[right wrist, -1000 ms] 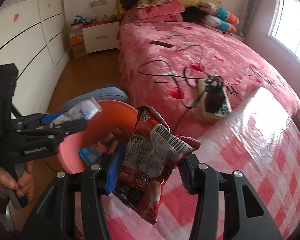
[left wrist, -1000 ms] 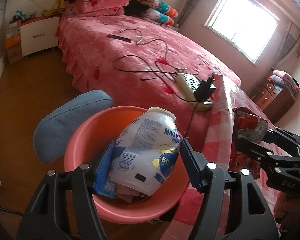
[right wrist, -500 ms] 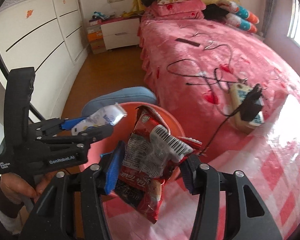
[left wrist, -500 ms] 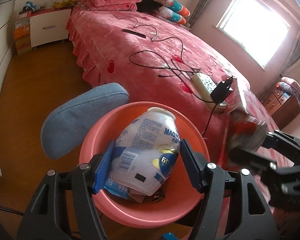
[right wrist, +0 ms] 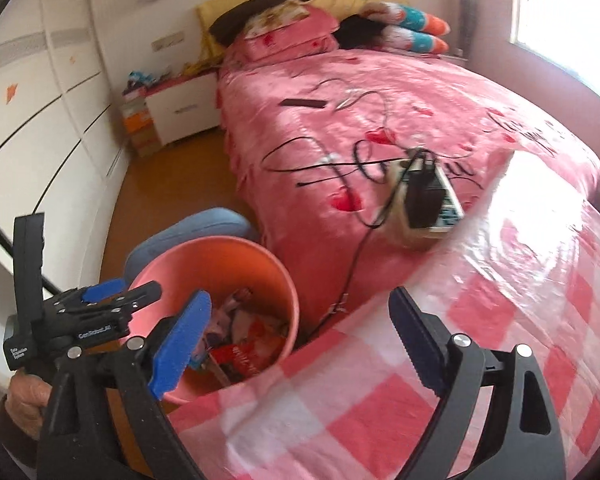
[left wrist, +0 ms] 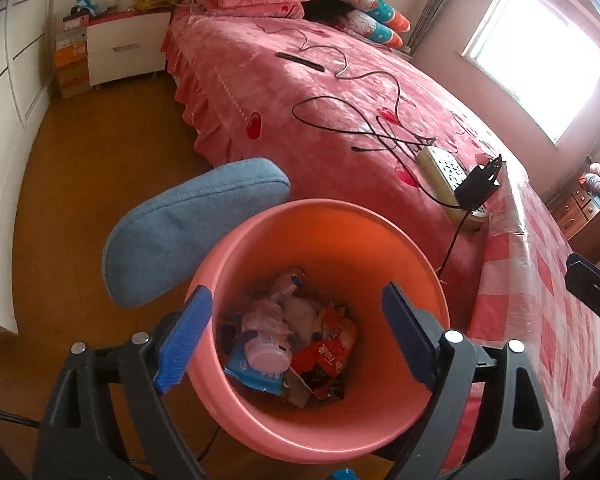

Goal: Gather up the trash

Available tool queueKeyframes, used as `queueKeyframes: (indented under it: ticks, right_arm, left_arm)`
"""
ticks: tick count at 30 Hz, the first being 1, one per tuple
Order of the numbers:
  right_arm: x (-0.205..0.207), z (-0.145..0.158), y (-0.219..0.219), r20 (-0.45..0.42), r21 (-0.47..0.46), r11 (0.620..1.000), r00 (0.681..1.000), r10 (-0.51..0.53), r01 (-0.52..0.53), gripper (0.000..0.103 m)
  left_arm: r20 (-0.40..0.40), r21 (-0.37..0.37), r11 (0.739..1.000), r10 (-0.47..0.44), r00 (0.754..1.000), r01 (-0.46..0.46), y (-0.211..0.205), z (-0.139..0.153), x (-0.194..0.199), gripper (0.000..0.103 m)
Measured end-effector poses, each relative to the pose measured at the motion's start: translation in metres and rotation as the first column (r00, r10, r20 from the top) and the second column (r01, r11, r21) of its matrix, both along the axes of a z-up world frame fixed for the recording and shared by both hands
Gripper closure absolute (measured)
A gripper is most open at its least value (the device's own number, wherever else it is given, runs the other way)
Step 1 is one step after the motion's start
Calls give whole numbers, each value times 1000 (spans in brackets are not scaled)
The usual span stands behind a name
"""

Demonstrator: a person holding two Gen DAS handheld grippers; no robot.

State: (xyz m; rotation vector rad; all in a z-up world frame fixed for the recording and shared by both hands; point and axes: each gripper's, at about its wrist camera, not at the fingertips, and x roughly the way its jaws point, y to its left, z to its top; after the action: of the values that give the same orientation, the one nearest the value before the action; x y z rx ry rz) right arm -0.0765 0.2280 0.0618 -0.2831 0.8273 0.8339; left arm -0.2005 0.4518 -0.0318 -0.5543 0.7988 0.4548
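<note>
Now hovering wide and empty: left gripper [left wrist: 296, 344] directly over pink bin [left wrist: 404, 240], trash [left wrist: 296, 352] heaped at its bottom; right gripper [right wrist: 300, 344] also spread, unloaded (bin lower-left, left hand nearer).

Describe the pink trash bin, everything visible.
The pink trash bin is a round, smooth, plastic-looking bucket, upright and open-topped, with no lid in view. It stands on the wooden floor against the bed's edge, a blue cushion right behind it. Inside lie a red snack bag, a blue wrapper and pale plastic containers. The open left gripper hovers above it, apparently without touching.
</note>
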Motion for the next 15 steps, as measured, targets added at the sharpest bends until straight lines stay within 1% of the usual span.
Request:
queueKeyframes:
  ticks: [3, 8, 15]
  right_arm:
    - [5, 1, -14, 1, 2, 1000, 1000, -30, 30, 13]
    - [5, 0, -35, -4, -7, 998, 998, -68, 68, 13]
    - [1, -7, -60, -22, -24, 994, 994, -105, 104, 11]
  left_arm:
    - [8, 16, 1000, -8, 1000, 8, -5, 7, 0, 13]
    - [30, 7, 1000, -10, 999, 10, -12, 18, 0, 13]
    - [47, 33, 998, -54, 997, 53, -32, 35, 4, 13]
